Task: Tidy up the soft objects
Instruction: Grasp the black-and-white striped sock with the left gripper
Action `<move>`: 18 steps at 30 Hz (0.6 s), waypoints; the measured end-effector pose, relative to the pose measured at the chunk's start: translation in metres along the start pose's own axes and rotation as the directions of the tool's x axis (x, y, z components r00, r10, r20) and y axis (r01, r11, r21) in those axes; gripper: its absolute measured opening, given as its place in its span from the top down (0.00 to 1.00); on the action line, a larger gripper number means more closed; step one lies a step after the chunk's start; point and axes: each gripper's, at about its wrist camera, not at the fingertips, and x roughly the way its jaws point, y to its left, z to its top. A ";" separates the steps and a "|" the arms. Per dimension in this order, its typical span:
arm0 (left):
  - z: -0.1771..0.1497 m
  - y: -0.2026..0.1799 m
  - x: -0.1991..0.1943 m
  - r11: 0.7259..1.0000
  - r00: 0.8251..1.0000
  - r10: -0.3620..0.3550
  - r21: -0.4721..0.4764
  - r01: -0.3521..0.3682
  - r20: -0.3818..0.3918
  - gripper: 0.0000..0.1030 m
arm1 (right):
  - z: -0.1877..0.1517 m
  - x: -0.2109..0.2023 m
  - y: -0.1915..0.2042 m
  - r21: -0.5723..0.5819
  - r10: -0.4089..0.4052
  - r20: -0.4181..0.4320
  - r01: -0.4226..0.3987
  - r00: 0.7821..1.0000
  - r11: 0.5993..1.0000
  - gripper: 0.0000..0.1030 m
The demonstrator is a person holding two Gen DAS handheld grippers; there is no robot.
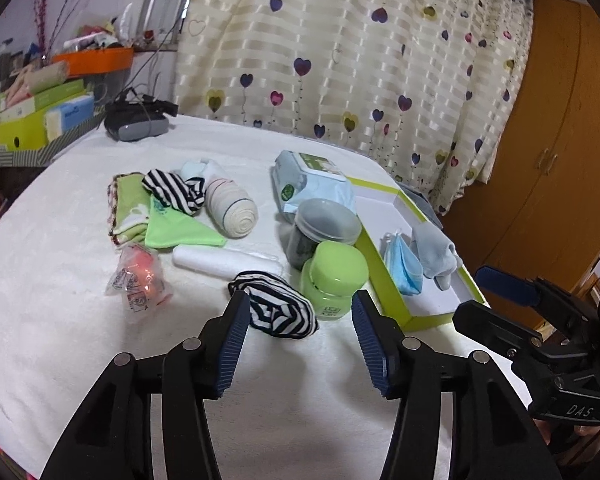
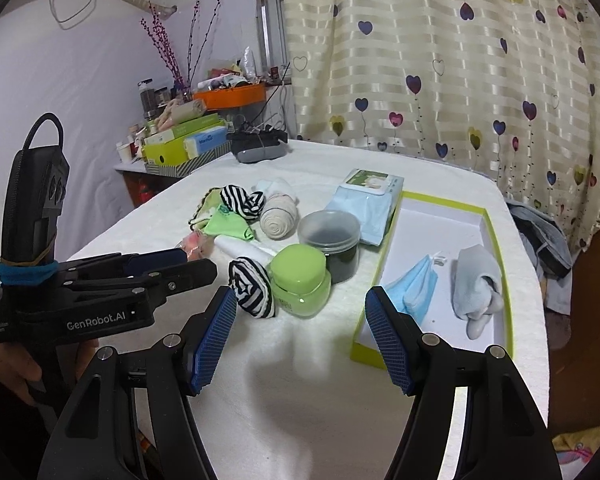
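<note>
A rolled black-and-white striped sock (image 1: 278,312) (image 2: 252,290) lies on the white bed cover, against a green-lidded jar (image 1: 336,276). My left gripper (image 1: 299,300) stands open just in front of it, and its left fingertip (image 1: 238,308) overlaps the sock's edge without pressing it. In the green-rimmed white box (image 1: 424,316) (image 2: 496,240) on the right lie a blue face mask (image 2: 416,284) and a grey-blue sock (image 2: 476,284). My right gripper (image 2: 300,300) is open and holds nothing, near the box's front corner. Farther back lie a second striped sock (image 1: 176,192), a cream rolled sock (image 1: 232,210) and a green cloth (image 1: 176,228).
A dark jar with a clear lid (image 1: 324,228), a wipes packet (image 1: 312,180), a white roll (image 1: 220,260) and a plastic-wrapped orange item (image 1: 140,280) share the cover. A black device (image 1: 136,124) sits at the far corner. Cluttered shelves stand left, and a heart-print curtain hangs behind.
</note>
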 end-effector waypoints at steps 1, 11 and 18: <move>0.000 0.002 0.002 1.000 1.000 -0.001 -0.006 0.001 -0.005 0.49 | 0.000 0.001 0.000 0.001 0.002 -0.005 -0.002 1.000 1.000 0.34; -0.004 0.018 0.043 0.997 0.994 0.000 -0.077 -0.008 -0.108 0.49 | -0.001 0.012 -0.008 0.026 0.014 -0.028 -0.014 0.999 1.000 0.34; -0.005 0.016 0.072 0.997 0.987 0.020 -0.070 -0.032 -0.162 0.49 | -0.001 0.019 -0.015 0.042 0.023 -0.043 -0.021 0.999 0.999 0.34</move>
